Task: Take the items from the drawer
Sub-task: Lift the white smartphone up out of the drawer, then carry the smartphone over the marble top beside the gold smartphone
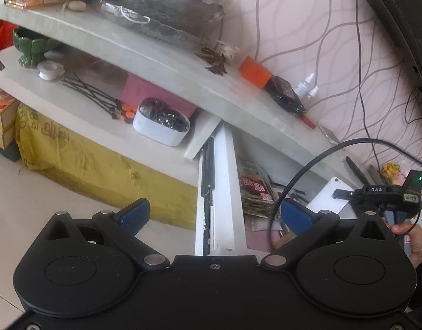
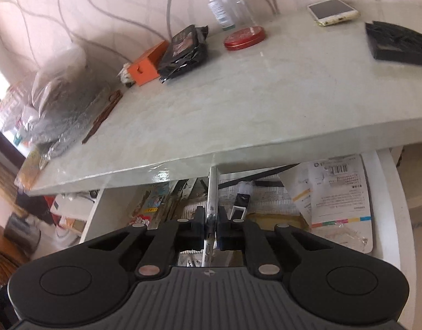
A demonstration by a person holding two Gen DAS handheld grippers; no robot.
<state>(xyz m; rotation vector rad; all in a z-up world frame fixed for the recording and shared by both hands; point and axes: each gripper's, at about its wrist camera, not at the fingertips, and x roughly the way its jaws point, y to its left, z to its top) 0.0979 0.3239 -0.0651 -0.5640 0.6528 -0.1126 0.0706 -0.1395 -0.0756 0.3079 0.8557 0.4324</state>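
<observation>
Silver-edged, a white phone (image 2: 210,214) is standing on edge in the right gripper (image 2: 211,228), clamped above the open drawer (image 2: 387,192), its long axis pointing toward the table (image 2: 266,96); the left gripper (image 1: 215,216) is hovering spread wide and empty.

The letters "DAS" are printed in white on the black body of the right gripper (image 1: 345,194), seen at the right edge of the left wrist view. A small pale tag beside those letters carries handwritten digits that cannot be made out. Large white Chinese characters on red are seen on the flat printed packet (image 1: 256,189) inside the open white drawer (image 1: 224,170), but are too blurred to be read. In the right wrist view, a barcode and lines of small print are carried by the white paper backing card (image 2: 339,189) lying in that drawer; none of it is legible.
</observation>
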